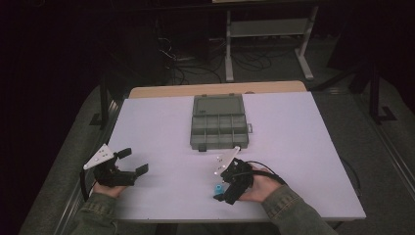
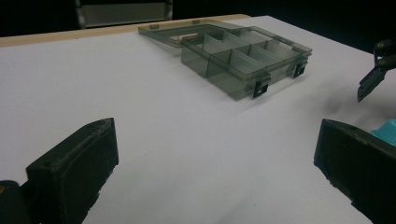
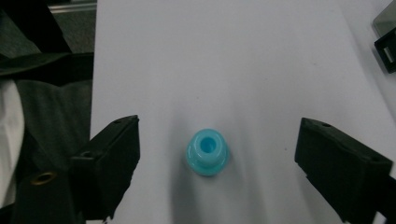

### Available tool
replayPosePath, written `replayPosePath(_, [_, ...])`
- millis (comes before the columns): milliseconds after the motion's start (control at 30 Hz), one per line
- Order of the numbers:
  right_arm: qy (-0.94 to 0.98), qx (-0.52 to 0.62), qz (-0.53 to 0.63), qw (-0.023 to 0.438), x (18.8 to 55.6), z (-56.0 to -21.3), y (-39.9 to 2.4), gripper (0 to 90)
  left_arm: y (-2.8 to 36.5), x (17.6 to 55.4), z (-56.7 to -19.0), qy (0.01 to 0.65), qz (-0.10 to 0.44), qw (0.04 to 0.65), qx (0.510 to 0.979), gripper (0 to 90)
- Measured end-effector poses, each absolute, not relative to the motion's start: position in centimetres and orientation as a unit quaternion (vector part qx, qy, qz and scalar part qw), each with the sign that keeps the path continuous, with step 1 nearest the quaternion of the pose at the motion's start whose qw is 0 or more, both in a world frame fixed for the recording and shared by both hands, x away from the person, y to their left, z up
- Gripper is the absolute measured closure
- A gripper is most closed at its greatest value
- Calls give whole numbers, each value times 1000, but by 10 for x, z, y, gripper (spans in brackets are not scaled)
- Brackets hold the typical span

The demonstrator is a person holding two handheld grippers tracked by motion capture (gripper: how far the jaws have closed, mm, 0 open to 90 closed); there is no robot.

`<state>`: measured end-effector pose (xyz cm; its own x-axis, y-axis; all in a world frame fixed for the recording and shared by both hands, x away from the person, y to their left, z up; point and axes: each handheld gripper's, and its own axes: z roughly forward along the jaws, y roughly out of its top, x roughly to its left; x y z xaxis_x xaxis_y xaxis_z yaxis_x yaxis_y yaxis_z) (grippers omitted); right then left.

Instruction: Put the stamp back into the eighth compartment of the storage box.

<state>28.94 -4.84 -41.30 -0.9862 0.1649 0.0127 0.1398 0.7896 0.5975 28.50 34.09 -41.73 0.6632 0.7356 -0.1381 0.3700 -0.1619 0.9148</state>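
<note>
The right gripper (image 1: 221, 192) is down over the near part of the white table (image 1: 161, 127), and between its two black jaws sits a small turquoise plastic piece, round with a hole in its top (image 3: 208, 152). From the right gripper view that turquoise piece stands upright on the table, about midway between the two jaws and a little ahead of their tips, with clear white surface on either side of it. Neither pad touches it. The jaws are spread wide, so nothing is pinched. In the high view the same piece (image 1: 217, 188) peeks out just beside the jaw tips, on the side facing the other hand.

Over to the left gripper (image 1: 131, 160): it is held low above the table with its jaws spread wide too, and nothing lies between them but bare white surface. Looking along those jaws in the left gripper view, a translucent grey plastic organiser box with divided compartments and its lid folded open (image 2: 243, 56) lies well ahead and a bit toward the right-hand jaw. A sliver of the turquoise piece (image 2: 385, 128) shows just behind the right-hand jaw, with a tip of the right gripper (image 2: 373, 77) above it.
</note>
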Motion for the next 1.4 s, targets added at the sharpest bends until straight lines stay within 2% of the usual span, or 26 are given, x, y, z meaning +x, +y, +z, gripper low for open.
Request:
replayPosePath(300, [949, 83, 304, 18, 291, -417, -47, 198, 341, 285, -417, 372, 173, 528, 743, 0])
replayPosePath(633, [946, 85, 313, 3, 293, -417, -48, 314, 341, 285, -418, 372, 172, 528, 744, 0])
replayPosePath(667, [947, 86, 311, 0, 293, -418, -48, 353, 341, 285, -418, 372, 173, 528, 744, 0])
replayPosePath(900, [947, 83, 311, -15, 294, -420, -48, 443, 341, 285, -418, 372, 172, 528, 743, 0])
replayPosePath(1267, [948, 84, 305, -19, 295, -422, -48, 659, 341, 285, -418, 372, 172, 528, 744, 0])
replayPosePath(1400, [948, 85, 306, -19, 295, -421, -49, 674, 341, 285, -418, 372, 172, 528, 744, 0])
